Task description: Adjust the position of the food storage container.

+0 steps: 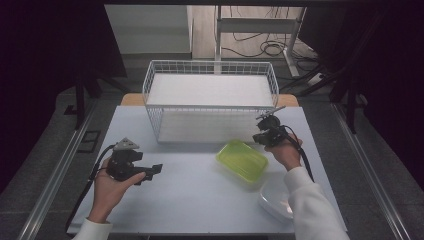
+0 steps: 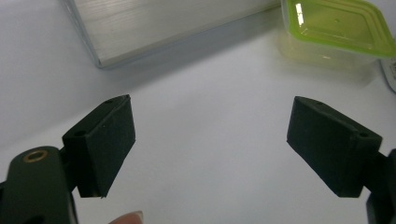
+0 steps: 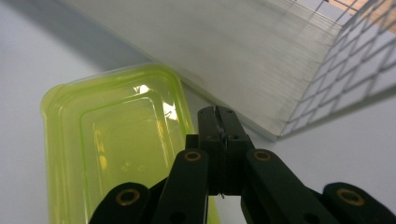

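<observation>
The right claw (image 3: pixel 219 122), jaws pressed together on nothing, is hovering just beside the green lidded box (image 3: pixel 116 149) on the counter (image 1: pixel 190 185). The left claw (image 2: pixel 210 144) is waiting wide open (well apart from it). Judging by this, the box is being approached; next the right claw needs opening before gripping its rim.

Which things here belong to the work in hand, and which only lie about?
In the work:
- green-lidded container, beside the right gripper
- right gripper, fingers pressed together, nothing between them

Only lying about:
- wire basket at the back of the table
- clear lid or dish at the near edge
- left gripper, open, over bare table
</observation>
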`<state>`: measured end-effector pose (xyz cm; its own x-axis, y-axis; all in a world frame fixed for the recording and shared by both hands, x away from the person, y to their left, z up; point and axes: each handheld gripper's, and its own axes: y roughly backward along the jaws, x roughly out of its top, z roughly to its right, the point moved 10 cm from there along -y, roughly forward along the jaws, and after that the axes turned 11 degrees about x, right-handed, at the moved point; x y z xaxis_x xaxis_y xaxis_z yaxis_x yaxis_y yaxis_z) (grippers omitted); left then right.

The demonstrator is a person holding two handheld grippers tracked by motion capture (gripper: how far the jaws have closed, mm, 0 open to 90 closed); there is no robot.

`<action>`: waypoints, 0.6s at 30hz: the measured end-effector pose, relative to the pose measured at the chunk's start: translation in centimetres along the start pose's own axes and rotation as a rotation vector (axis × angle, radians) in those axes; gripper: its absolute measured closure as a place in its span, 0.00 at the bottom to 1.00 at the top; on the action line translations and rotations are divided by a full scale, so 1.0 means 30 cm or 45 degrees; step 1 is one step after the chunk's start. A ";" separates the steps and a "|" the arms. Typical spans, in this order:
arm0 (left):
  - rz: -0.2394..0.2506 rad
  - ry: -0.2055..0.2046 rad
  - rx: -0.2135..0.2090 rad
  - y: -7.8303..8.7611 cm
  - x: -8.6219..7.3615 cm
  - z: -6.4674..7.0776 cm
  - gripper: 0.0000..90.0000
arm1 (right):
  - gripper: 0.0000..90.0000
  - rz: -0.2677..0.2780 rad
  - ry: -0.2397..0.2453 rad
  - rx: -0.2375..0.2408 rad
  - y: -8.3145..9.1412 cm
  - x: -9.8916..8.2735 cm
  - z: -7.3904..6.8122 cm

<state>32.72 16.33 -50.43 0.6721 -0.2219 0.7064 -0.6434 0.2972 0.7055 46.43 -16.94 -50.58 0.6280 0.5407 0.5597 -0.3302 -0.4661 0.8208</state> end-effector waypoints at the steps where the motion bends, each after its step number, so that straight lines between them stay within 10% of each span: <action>1: -0.002 0.006 0.001 0.001 -0.001 -0.006 0.17 | 0.99 -0.011 0.009 0.003 -0.025 0.002 0.003; 18: -0.021 0.001 0.004 -0.015 -0.012 -0.014 0.17 | 0.99 -0.098 0.067 -0.007 -0.147 -0.003 -0.001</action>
<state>32.91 16.65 -51.04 0.6831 -0.2259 0.6946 -0.6333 0.2905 0.7173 47.82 -14.90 -54.26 0.6140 0.6109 0.4997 -0.2863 -0.4176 0.8623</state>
